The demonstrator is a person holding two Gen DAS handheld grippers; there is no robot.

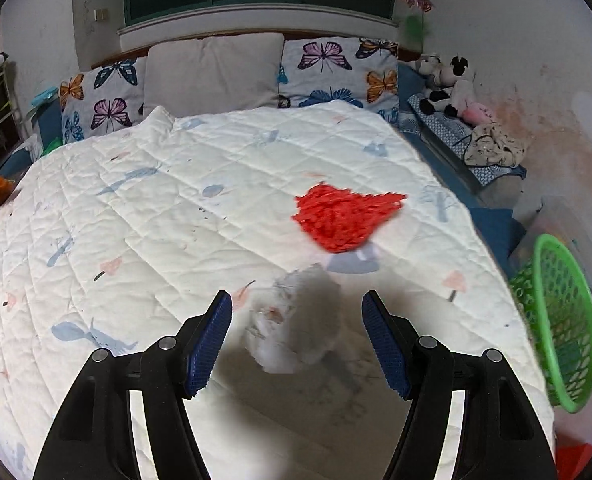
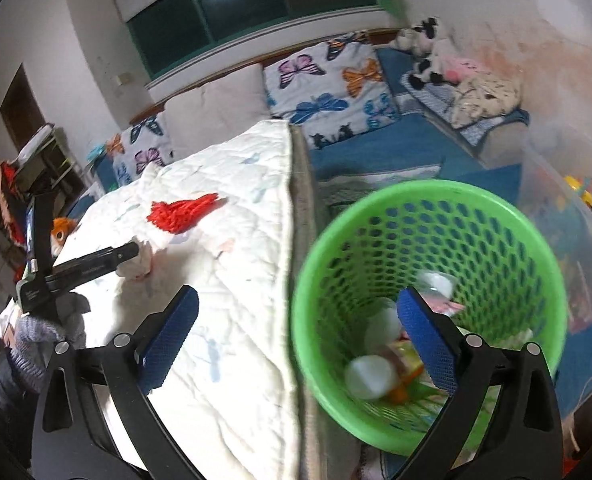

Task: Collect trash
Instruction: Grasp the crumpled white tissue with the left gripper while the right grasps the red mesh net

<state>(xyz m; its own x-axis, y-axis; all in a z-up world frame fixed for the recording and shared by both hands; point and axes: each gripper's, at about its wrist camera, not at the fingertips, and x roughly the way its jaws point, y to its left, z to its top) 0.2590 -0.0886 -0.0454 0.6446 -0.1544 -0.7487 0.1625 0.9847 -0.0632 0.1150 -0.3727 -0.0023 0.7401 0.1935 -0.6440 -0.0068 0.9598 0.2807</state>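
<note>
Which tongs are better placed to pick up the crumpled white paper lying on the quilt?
Left. The left tongs are open with the crumpled white paper between the fingers. The right tongs are open over the quilt's edge, beside the green basket.

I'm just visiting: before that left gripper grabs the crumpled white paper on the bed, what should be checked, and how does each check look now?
1. Left gripper open wide enough: ok, its jaws stand apart.
2. Crumpled white tissue lined up between the fingers: ok, though blurred.
3. Fingers already touching the tissue: cannot tell.
4. Red mesh scrap out of the way: ok, it lies farther up the quilt.
5. Green basket has room: ok, trash covers only its bottom.
6. Right gripper free: ok, open, holding nothing.
</note>
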